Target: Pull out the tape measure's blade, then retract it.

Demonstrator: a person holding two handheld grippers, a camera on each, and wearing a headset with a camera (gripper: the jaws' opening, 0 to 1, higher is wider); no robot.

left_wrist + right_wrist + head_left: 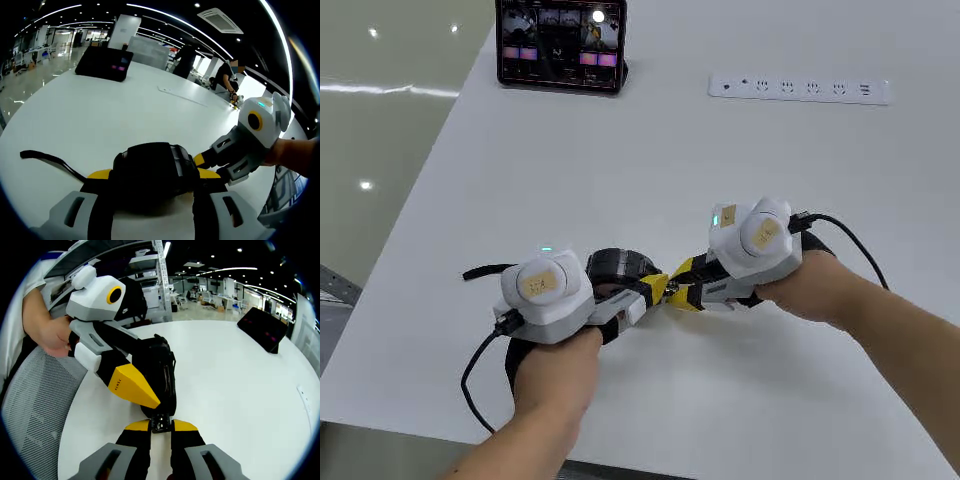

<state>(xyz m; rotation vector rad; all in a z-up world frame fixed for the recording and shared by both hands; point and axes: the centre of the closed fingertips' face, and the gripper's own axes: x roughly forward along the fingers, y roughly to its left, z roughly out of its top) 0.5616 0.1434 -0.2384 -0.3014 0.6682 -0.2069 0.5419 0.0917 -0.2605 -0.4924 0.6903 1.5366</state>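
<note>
The black tape measure (618,266) rests on the white table with its wrist strap (485,270) trailing left. My left gripper (632,282) is shut on its case, which sits between the yellow-tipped jaws in the left gripper view (152,175). From the right, my right gripper (678,287) meets it tip to tip. In the right gripper view that gripper (160,427) is shut on the blade's end hook (161,420), right at the mouth of the case (161,371). Almost no blade is drawn out. The left gripper (131,386) crosses in front of the case there.
At the table's far end stands a tablet (560,45), and a white power strip (798,88) lies at the far right. The table's left edge (410,215) runs diagonally. A mesh chair (35,400) is beside the table.
</note>
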